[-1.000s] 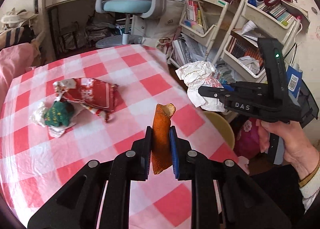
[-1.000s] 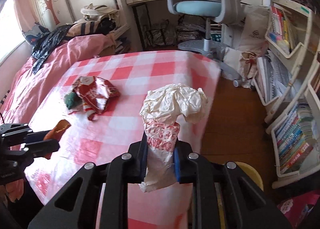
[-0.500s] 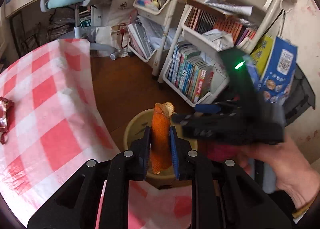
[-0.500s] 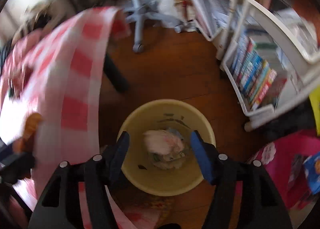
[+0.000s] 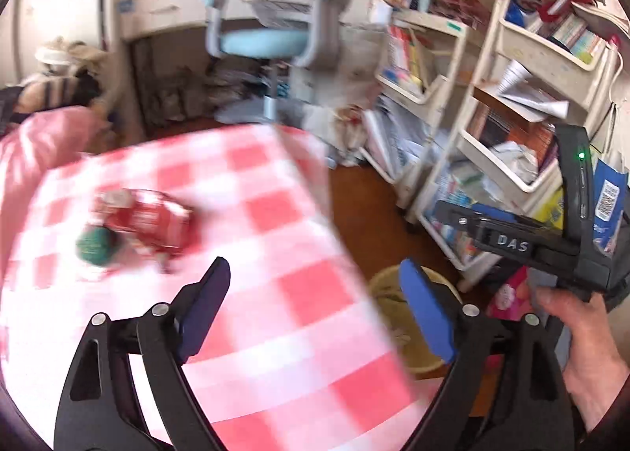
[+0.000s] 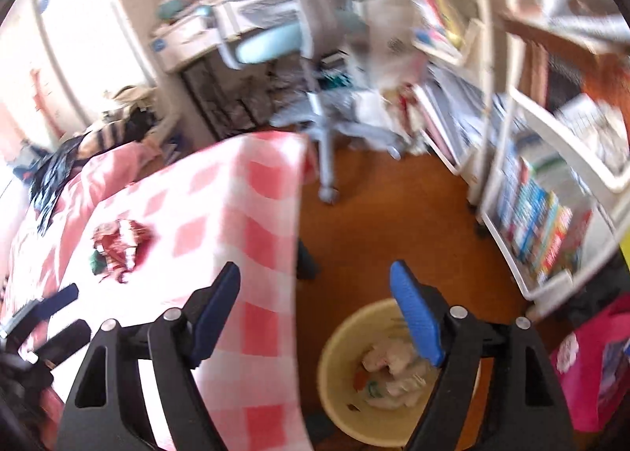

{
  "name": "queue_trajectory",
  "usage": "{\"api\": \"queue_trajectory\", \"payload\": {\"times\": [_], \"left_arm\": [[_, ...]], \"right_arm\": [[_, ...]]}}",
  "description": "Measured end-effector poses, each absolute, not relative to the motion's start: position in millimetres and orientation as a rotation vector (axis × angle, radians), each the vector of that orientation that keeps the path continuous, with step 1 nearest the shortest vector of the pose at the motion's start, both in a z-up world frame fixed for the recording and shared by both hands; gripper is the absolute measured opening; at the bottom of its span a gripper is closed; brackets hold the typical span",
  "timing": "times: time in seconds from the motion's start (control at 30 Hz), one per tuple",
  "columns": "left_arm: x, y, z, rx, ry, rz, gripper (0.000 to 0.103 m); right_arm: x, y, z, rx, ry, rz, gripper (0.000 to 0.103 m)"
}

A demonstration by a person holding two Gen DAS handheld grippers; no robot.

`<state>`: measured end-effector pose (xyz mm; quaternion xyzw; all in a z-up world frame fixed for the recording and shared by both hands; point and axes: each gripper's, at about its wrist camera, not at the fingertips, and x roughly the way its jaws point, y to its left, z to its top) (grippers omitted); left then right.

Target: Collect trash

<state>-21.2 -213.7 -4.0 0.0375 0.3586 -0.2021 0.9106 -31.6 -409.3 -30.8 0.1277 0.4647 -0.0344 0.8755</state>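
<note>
Red-and-white checked cloth [image 5: 275, 293] fills the lower left of the left wrist view, blurred. The left gripper [image 5: 315, 309] hangs over its near edge with the blue-padded jaws spread wide and nothing between them. Further back on the cloth lies a crumpled red wrapper [image 5: 149, 220] with a small green scrap [image 5: 94, 246] touching its left side. Off the cloth's right edge, down on the wooden floor, a yellow bin [image 5: 388, 285] peeks out behind the right-hand finger. To the right a hand [image 5: 586, 356] holds the right gripper [image 5: 512, 242] side-on — how wide it stands cannot be told from this angle.

From the right wrist view, the right gripper [image 6: 315, 313] is wide open and empty, straddling the cloth's edge [image 6: 256, 254] and the floor. The yellow bin [image 6: 342, 403] sits just below the right-hand finger — white crumpled paper [image 6: 393, 368] lies inside it. The red wrapper [image 6: 122, 242] and green scrap [image 6: 95, 262] rest well apart from the bin, on the cloth at left.
</note>
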Motion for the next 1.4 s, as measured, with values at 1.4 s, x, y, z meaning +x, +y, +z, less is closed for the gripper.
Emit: {"api": "queue_trajectory", "payload": {"times": [1.4], "left_arm": [[-3, -21, -16, 0.069, 0.738, 0.052, 0.095]], "right_arm": [[-39, -249, -18, -0.053, 0.944, 0.16, 0.089]]}}
